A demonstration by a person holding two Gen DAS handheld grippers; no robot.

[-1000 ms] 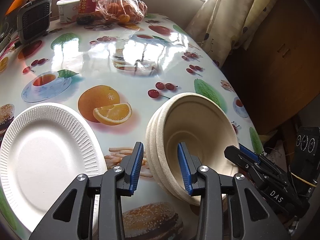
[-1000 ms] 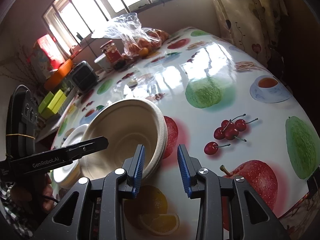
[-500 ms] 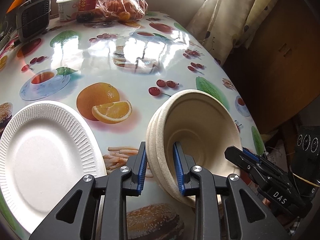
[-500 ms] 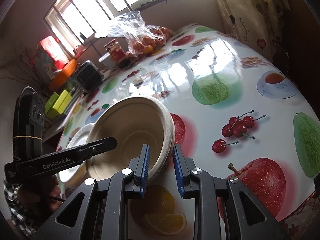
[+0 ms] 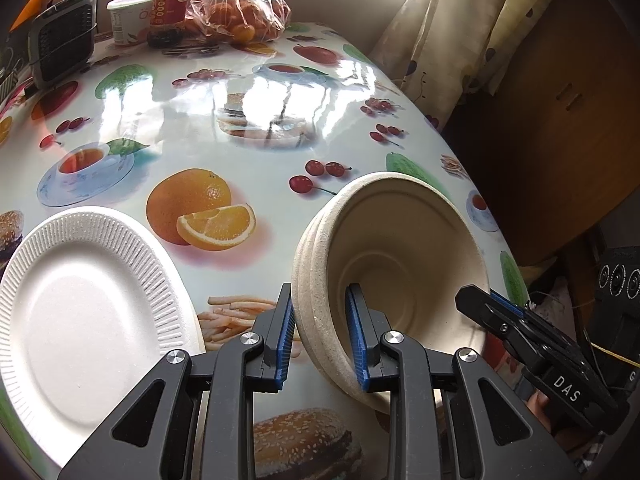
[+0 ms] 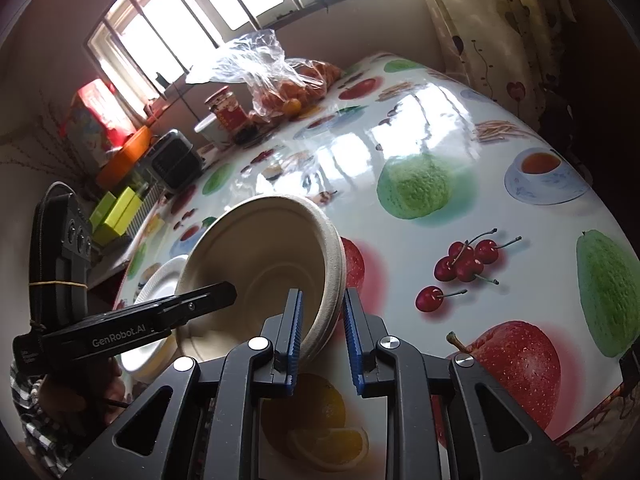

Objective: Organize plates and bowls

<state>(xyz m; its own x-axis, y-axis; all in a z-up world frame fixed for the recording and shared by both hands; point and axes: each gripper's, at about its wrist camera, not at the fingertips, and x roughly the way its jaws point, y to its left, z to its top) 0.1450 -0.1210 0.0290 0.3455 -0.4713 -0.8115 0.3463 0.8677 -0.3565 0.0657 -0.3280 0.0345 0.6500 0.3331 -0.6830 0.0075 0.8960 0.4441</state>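
A stack of beige paper bowls (image 5: 400,256) is held above the fruit-print table (image 5: 256,152). My left gripper (image 5: 320,340) is shut on the stack's near rim, one pad inside and one outside. My right gripper (image 6: 320,340) is shut on the opposite rim of the bowl stack (image 6: 264,256) in the same way. Each gripper shows in the other's view: the right gripper (image 5: 532,340) and the left gripper (image 6: 160,316). A white ribbed paper plate (image 5: 88,308) lies on the table left of the bowls; it also shows in the right wrist view (image 6: 160,284).
At the far end of the table stand a bag of oranges (image 5: 236,12), a red jar (image 5: 168,4), a white tub (image 5: 126,18) and a small black heater (image 5: 62,38). A curtain (image 5: 452,28) and a wooden cabinet (image 5: 560,120) are to the right, past the table edge.
Both grippers closed from open onto opposite rims of the bowl stack. The stack has lifted and tipped slightly between them.
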